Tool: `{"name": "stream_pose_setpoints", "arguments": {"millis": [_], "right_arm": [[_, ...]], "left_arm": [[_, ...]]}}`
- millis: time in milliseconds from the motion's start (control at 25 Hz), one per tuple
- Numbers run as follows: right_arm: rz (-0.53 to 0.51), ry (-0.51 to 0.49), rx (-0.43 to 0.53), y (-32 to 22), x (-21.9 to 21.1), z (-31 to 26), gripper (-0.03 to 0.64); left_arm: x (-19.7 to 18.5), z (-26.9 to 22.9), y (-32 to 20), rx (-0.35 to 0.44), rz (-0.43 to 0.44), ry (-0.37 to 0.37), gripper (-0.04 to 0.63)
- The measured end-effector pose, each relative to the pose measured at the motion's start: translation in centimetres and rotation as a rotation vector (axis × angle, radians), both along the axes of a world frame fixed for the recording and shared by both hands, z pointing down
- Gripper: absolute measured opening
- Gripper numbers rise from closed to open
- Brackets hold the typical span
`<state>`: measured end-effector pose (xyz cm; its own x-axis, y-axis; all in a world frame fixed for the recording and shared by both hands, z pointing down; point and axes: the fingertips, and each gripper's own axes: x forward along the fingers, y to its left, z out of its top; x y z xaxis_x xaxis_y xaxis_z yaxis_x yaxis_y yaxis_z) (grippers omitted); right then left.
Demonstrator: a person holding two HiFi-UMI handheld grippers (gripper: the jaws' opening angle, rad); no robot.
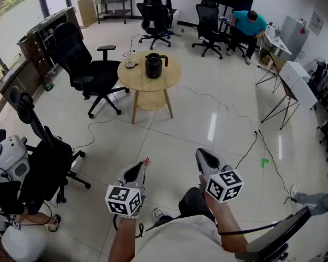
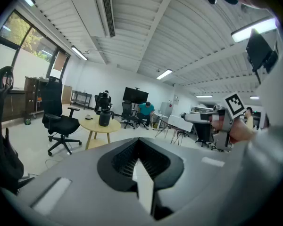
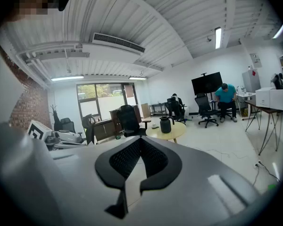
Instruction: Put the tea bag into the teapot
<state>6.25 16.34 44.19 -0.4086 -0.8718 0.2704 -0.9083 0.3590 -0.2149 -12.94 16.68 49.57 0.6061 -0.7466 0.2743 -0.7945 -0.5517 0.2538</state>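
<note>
A black teapot (image 1: 154, 65) stands on a round wooden table (image 1: 169, 81) far ahead of me across the floor. Beside it on the left sits a small saucer (image 1: 130, 64) with something on it; it is too small to tell whether that is the tea bag. Both grippers are held low near my body, well short of the table. The jaws of my left gripper (image 1: 144, 164) meet at the tips, and a tiny red-and-white bit that I cannot identify shows there. My right gripper (image 1: 199, 153) is shut too, with nothing in it. The teapot (image 2: 104, 117) also appears distant in the left gripper view, and the teapot (image 3: 165, 125) likewise in the right gripper view.
A black office chair (image 1: 93, 72) stands left of the table, and another chair (image 1: 46, 152) is at my near left beside a white device (image 1: 8, 156). Cables (image 1: 246, 149) trail over the glossy floor. People sit at desks at the back (image 1: 250, 23). A folding desk (image 1: 287, 78) is on the right.
</note>
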Motion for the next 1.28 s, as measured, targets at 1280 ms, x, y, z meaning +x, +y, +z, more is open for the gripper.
{"name": "stream_pose_setpoints", "arguments": {"millis": [1280], "right_arm": [[-0.067, -0.07, 0.005, -12.9, 0.3, 1.3, -0.011]], "left_arm": [[1.7, -0.6, -12.3, 0.017, -0.032, -0.06, 0.012]]}}
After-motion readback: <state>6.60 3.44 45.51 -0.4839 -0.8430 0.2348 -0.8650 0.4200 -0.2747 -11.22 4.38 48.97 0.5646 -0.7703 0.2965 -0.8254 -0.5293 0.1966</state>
